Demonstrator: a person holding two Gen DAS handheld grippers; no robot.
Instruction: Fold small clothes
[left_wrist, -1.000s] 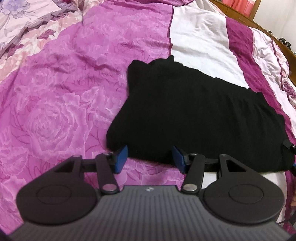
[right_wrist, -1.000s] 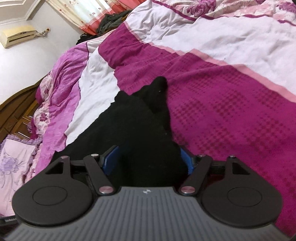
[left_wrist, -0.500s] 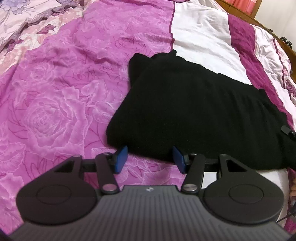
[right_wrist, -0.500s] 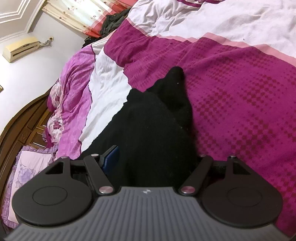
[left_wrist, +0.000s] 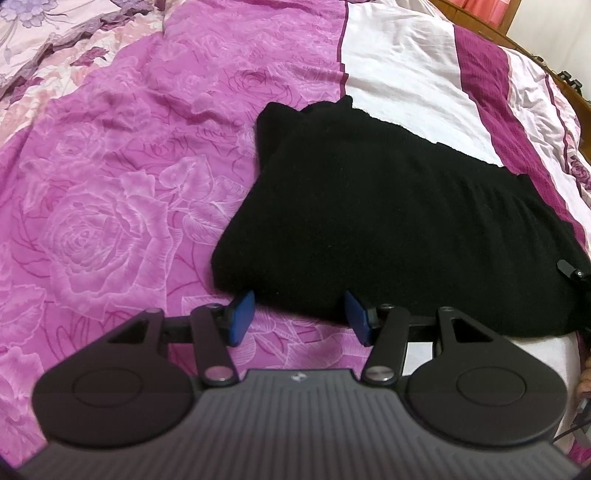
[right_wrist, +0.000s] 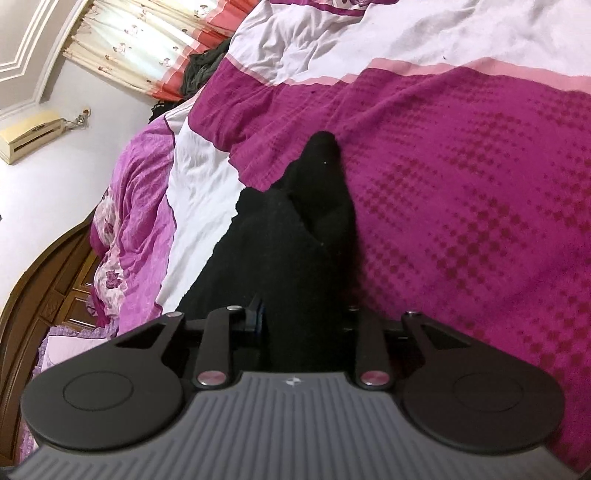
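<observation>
A black knit garment (left_wrist: 388, 221) lies folded over on the bed, spread across the middle of the left wrist view. My left gripper (left_wrist: 298, 317) is open, its blue pads (left_wrist: 240, 317) straddling the garment's near edge without pinching it. In the right wrist view the same garment (right_wrist: 303, 258) runs away from me as a long dark mass with a pointed tip. My right gripper (right_wrist: 303, 321) is shut on a thick bunch of its near end. One blue pad (right_wrist: 258, 317) shows; cloth hides the other.
The bedspread has a pink rose-print band (left_wrist: 110, 221), a white stripe (left_wrist: 399, 66) and a dark magenta band (right_wrist: 480, 221). A wooden bed frame (right_wrist: 48, 280) curves along the left. Dark clothes (right_wrist: 203, 70) lie by the curtains (right_wrist: 147, 48). A hand (left_wrist: 585, 384) shows at the right edge.
My right gripper's fingers have drawn in on the garment's end, and its view has tipped up. The left gripper has barely shifted and stays open.
</observation>
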